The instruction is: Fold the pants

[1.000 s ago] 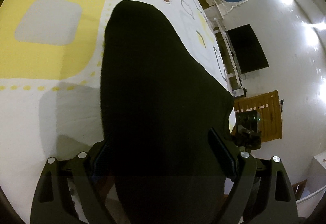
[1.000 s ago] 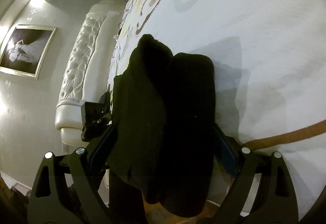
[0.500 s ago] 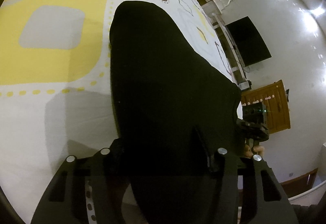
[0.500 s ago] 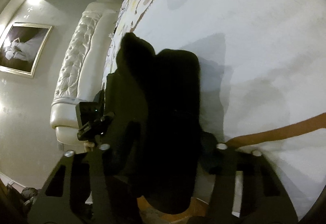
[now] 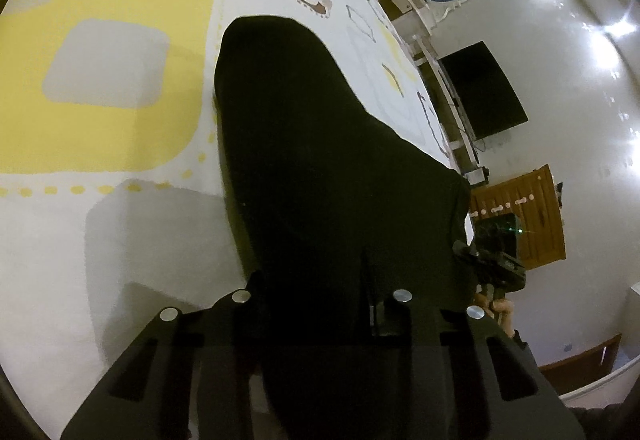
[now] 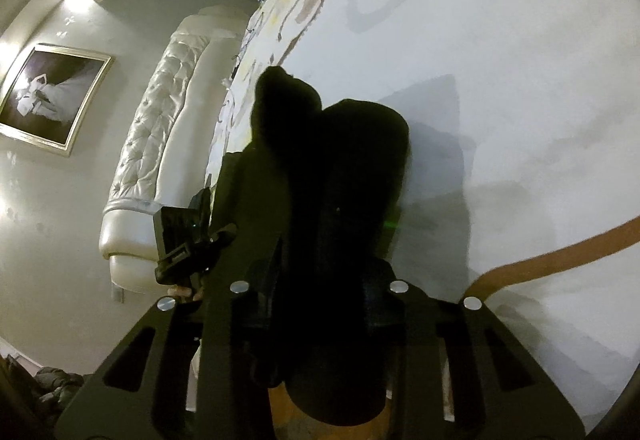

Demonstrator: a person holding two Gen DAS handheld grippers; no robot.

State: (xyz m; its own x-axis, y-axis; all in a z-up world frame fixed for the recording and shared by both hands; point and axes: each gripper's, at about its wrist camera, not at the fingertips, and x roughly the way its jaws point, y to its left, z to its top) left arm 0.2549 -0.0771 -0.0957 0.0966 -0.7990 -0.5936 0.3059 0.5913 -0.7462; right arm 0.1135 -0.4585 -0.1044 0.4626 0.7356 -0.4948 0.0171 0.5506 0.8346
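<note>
Pants (image 5: 320, 168): black, draped over the bed (image 5: 120, 232) edge. Left tongs (image 5: 316, 304) and right tongs (image 6: 316, 292) each clenched on the near end, likely gripping both corners to carry one even fold.

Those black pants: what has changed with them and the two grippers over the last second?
Both grippers went from open to shut on the black pants: the left gripper and the right gripper each drew its fingers in onto the fabric. The pants have hardly shifted and still lie over the patterned bed sheet.
</note>
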